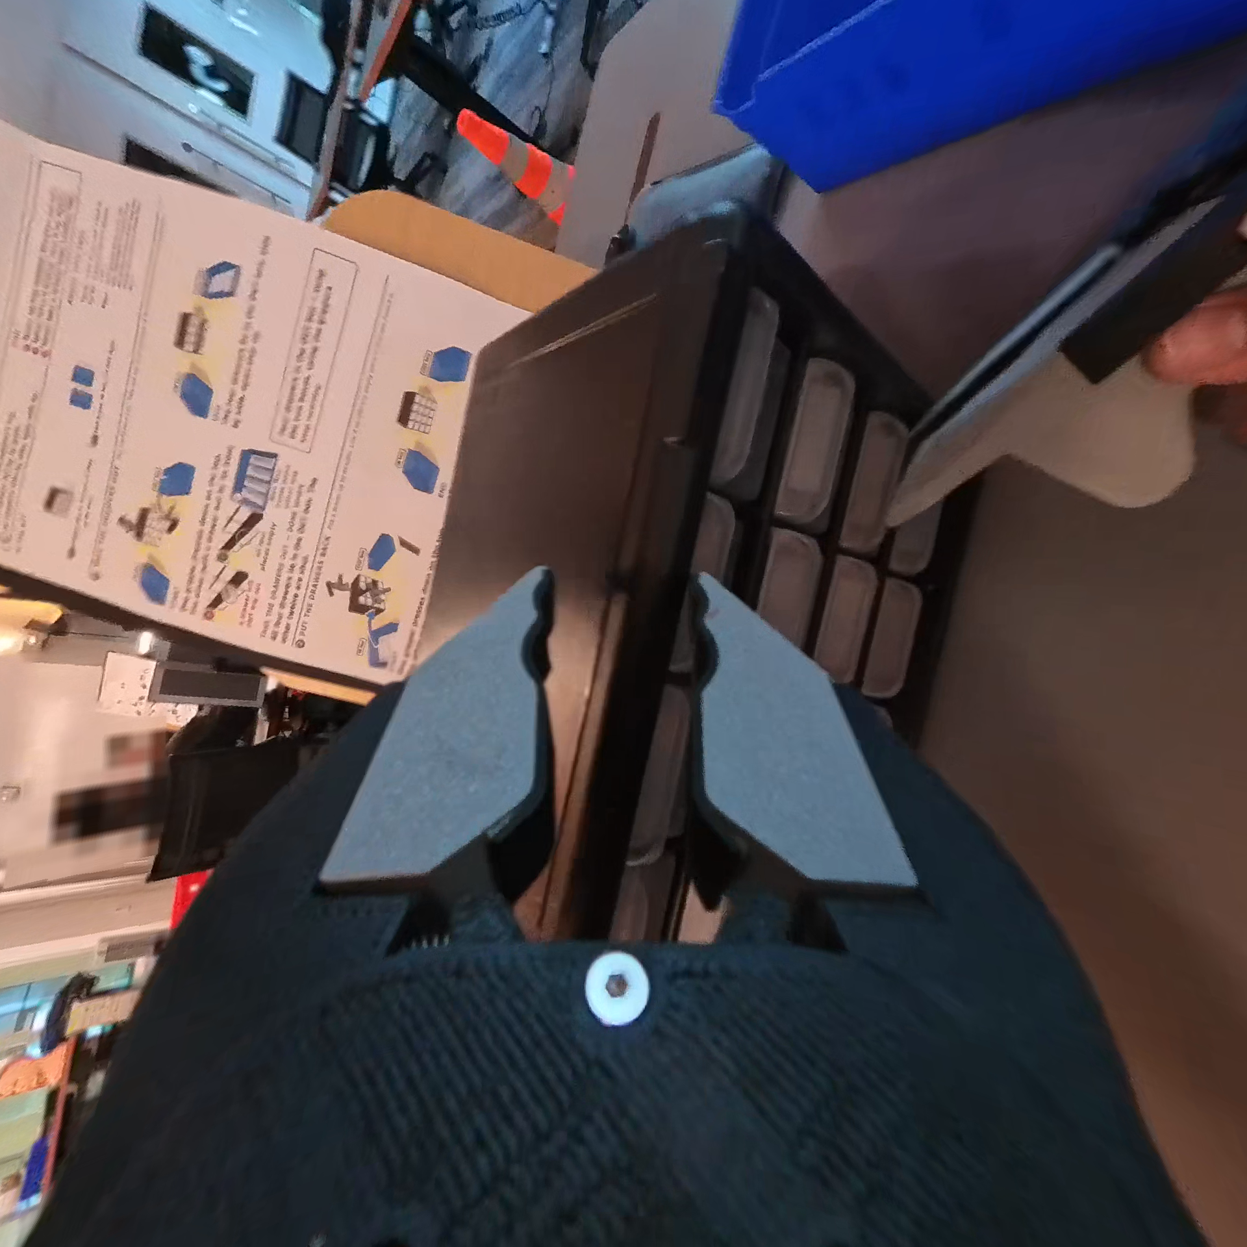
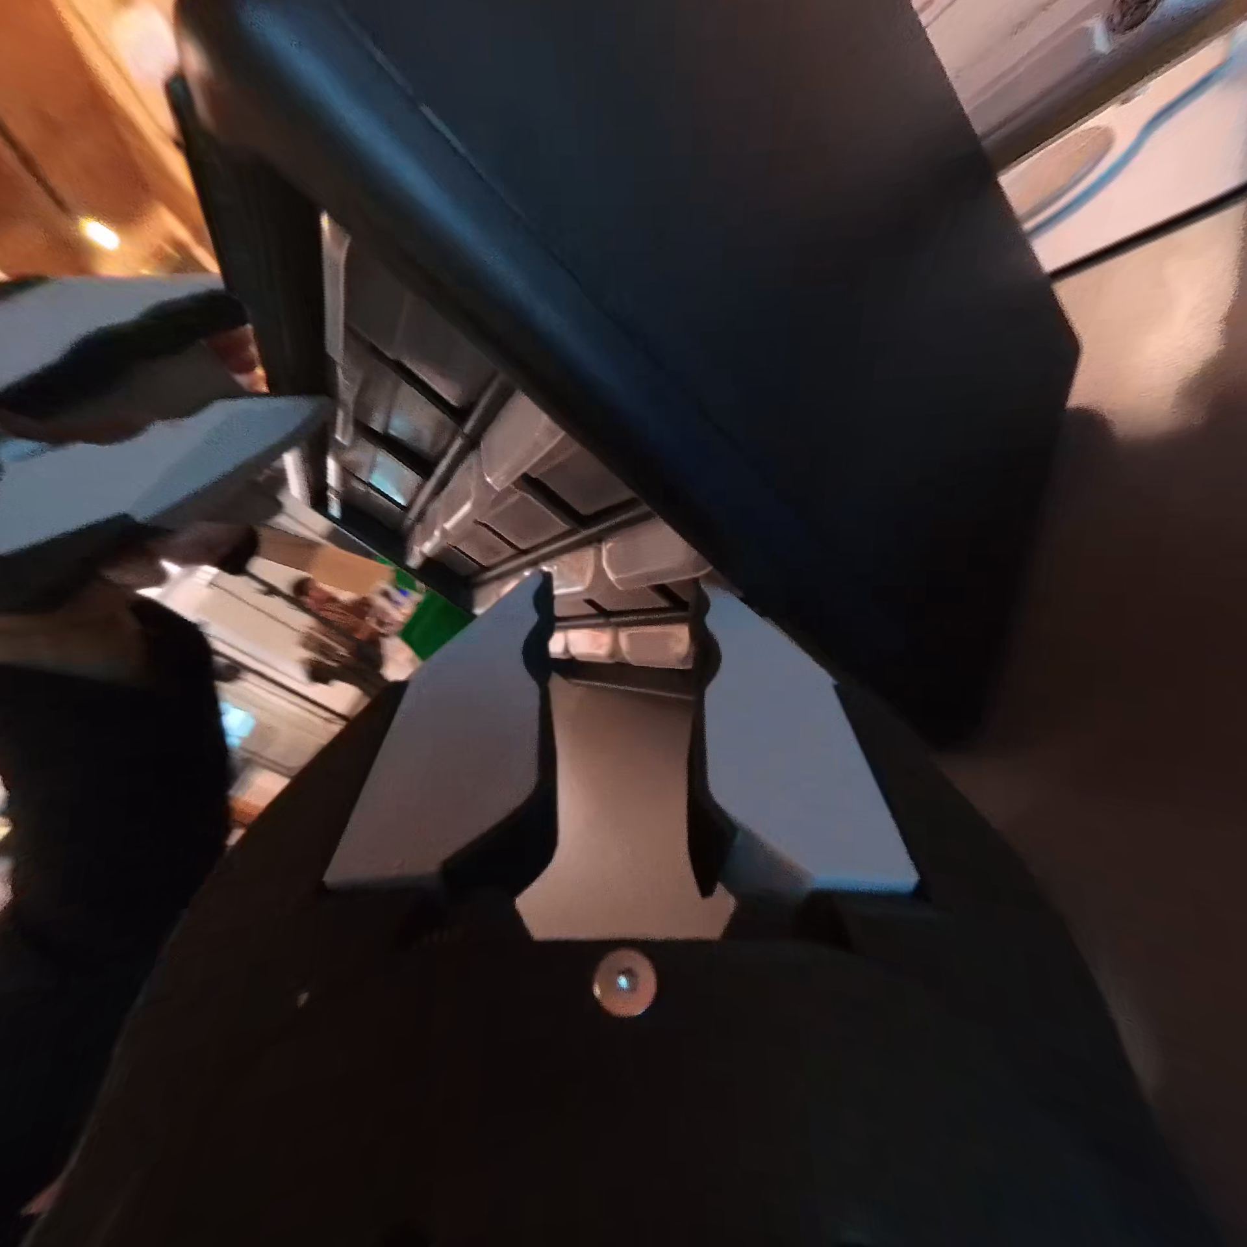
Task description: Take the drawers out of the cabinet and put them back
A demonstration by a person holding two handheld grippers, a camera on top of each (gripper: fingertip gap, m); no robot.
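Straddling the cabinet's (image 1: 580, 432) front edge, the left gripper (image 1: 624, 611) has its jaws partly apart, one finger on the black side panel and the other over the drawer face; whether the pads actually press the edge cannot be told. The cabinet appears turned sideways in this view (the camera itself is rolled), its front a grid of pale translucent drawers (image 1: 816, 445) all seated in their slots. Beyond it the right gripper (image 1: 1012, 432) reaches in from the right, its grey finger tip just at one of the far drawers, a person's fingertips (image 1: 1208, 351) behind it. A blue bin (image 1: 945, 74) sits at the top of the view, and a printed instruction sheet (image 1: 223, 418) stands behind the cabinet, with an orange cone (image 1: 519, 158) farther off.

From the right wrist view, the right gripper (image 2: 621, 607) is narrowly parted with nothing between the fingers, only the grey table (image 2: 1113, 607) and a row of drawers (image 2: 641, 560) showing through the gap. The cabinet (image 2: 675, 236) looms overhead, tilted in the picture. The left gripper (image 2: 155, 445) shows at the left, blurred, against the cabinet's far edge.
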